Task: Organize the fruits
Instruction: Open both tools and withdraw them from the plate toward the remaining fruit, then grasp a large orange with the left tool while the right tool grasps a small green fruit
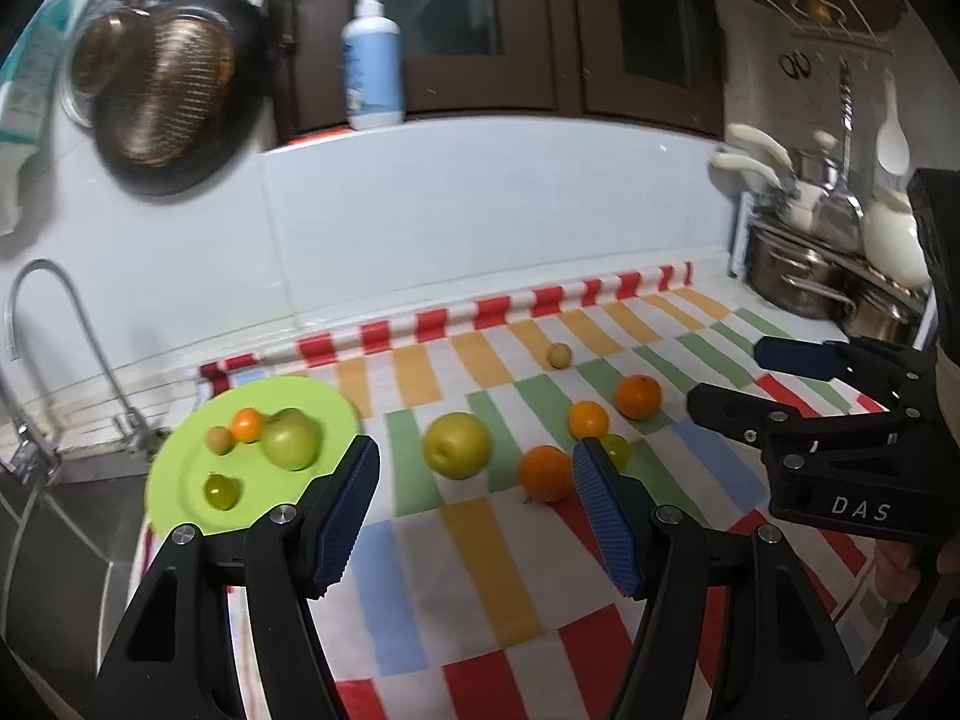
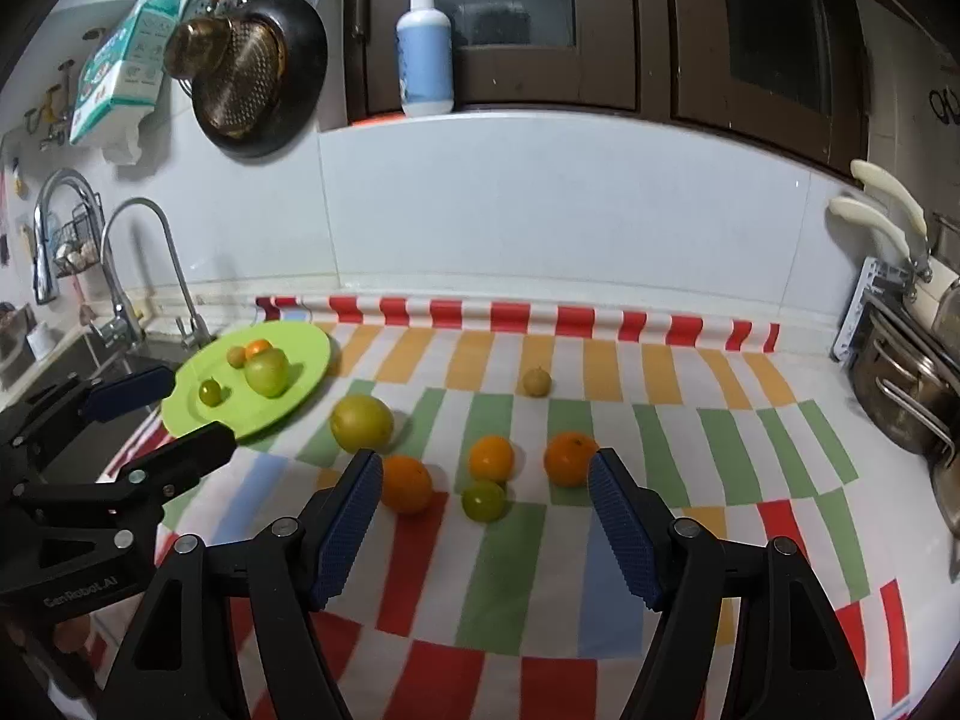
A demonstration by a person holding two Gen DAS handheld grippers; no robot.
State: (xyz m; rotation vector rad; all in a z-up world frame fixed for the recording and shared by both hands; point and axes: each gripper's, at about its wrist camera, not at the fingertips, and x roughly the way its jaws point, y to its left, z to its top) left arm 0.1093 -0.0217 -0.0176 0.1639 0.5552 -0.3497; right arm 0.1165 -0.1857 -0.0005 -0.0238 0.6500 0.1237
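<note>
Left gripper – blue ribbed pads apart, nothing between. Right gripper likewise parted, empty, above bare cloth at lower centre.

Round lime-green plastic plate, left of centre, near sink edge; holds green apple, small orange, two small fruits.

Loose on striped multicoloured tablecloth: large yellow-green apple, three oranges, small green fruit, small tan fruit – mid-frame cluster.

Right half of cloth open up to steel pots.

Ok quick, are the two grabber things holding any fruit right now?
Left gripper: open, holding nothing.
Right gripper: open, holding nothing; the small green fruit and oranges lie on the cloth beyond it.
</note>
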